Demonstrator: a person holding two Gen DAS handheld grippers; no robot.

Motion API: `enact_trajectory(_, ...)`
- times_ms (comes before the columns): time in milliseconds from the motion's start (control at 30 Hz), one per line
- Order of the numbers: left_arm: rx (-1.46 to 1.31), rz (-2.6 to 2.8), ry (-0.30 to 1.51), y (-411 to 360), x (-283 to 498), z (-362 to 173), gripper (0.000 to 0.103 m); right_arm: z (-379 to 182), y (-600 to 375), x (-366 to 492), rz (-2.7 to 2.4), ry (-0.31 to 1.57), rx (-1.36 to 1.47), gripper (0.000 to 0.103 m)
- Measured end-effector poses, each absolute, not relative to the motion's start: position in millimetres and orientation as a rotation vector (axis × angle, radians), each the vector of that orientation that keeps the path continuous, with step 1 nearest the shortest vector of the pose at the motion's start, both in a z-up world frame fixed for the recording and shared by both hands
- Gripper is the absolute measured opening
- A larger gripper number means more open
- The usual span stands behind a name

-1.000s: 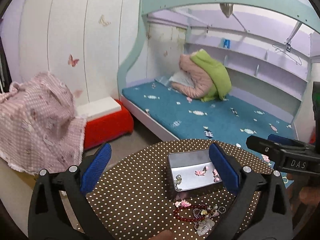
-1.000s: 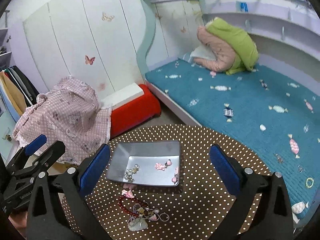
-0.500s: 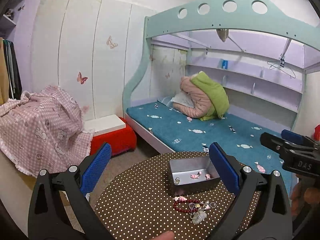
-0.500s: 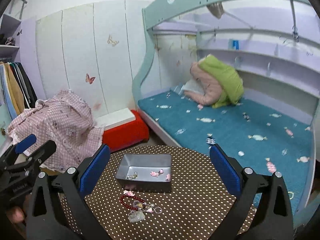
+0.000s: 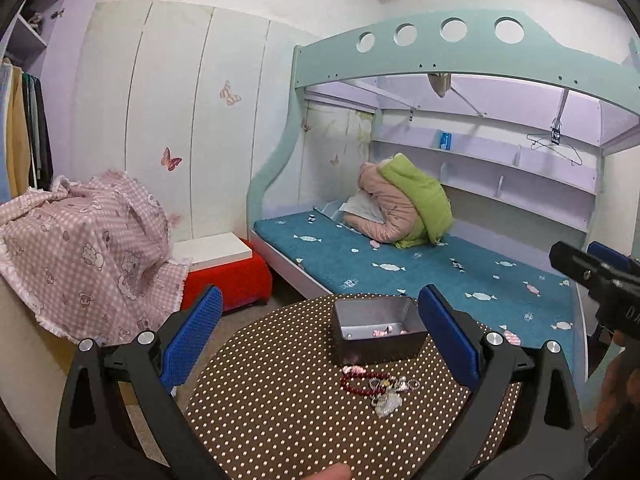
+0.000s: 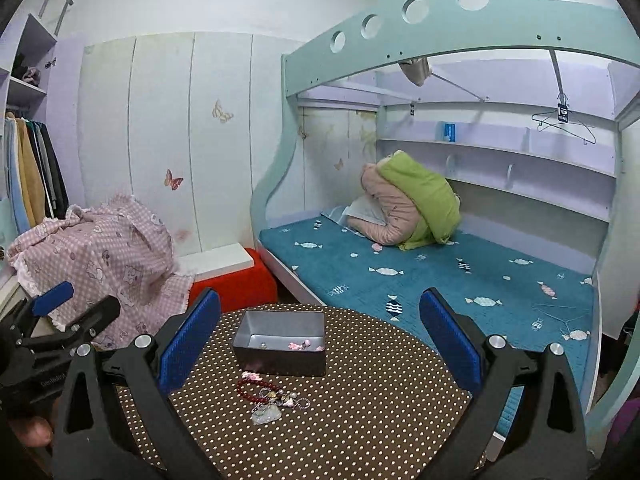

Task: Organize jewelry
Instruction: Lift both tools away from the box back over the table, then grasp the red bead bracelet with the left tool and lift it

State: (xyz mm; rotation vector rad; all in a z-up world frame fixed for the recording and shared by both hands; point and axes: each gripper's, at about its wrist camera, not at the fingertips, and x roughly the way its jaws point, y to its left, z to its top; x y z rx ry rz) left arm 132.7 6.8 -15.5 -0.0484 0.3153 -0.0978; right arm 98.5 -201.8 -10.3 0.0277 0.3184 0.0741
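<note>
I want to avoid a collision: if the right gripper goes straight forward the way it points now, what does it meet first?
The right gripper, jaws open and empty, points over the table. The metal box sits left of its line, so probably only the bed beyond; depth is unclear.

Brown table [image 6: 360, 420] with white polka dots — silver tin [image 6: 280, 360], dark-red bead bracelet [image 6: 250, 388]. Blue gripper pads [image 6: 188, 344]. Teal candy-print bedspread [image 6: 460, 280], red ottoman [image 6: 236, 286] — pink gingham cloth [image 6: 100, 252].

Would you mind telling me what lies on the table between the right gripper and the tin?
In the right wrist view, a jewelry pile with a red bead bracelet lies before the tin, ahead of the open right gripper.
</note>
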Motion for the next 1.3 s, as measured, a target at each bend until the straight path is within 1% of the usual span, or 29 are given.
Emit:
enact_trajectory(233, -0.050, -0.087, 0.334, 15, 116, -34, 0.098, -24, -205, 90, 0.060, 0.347, 0.024, 0.096)
enact_trajectory(467, -0.055, -0.076, 0.373, 18, 124, -52, 0.098, -42, -204, 102, 0.048, 0.418, 0.028, 0.096)
enact_trajectory(733, -0.036, -0.072, 0.479, 14, 157, -81, 0.098, -77, -204, 138, 0.070, 0.586, 0.036, 0.096)
enact_trajectory(1067, -0.003, -0.086, 0.630, 10, 199, -131, 0.098, -141, -177, 184, 0.170, 0.810, 0.008, 0.096)
enact_trajectory(1167, -0.010, -0.081, 0.666, 12, 209, -144, 0.098, -158, -172, 201, 0.191, 0.863, 0.012, 0.094)
enact_trajectory(1233, -0.011, -0.082, 0.684, 13, 216, -151, 0.098, -165, -172, 210, 0.198, 0.887, 0.015, 0.088)
enact_trajectory(1267, -0.012, -0.083, 0.691, 13, 218, -152, 0.098, -169, -171, 215, 0.196, 0.903, 0.015, 0.084)
enact_trajectory(1300, -0.013, -0.089, 0.703, 13, 224, -156, 0.098, -172, -171, 218, 0.196, 0.914, 0.018, 0.082)
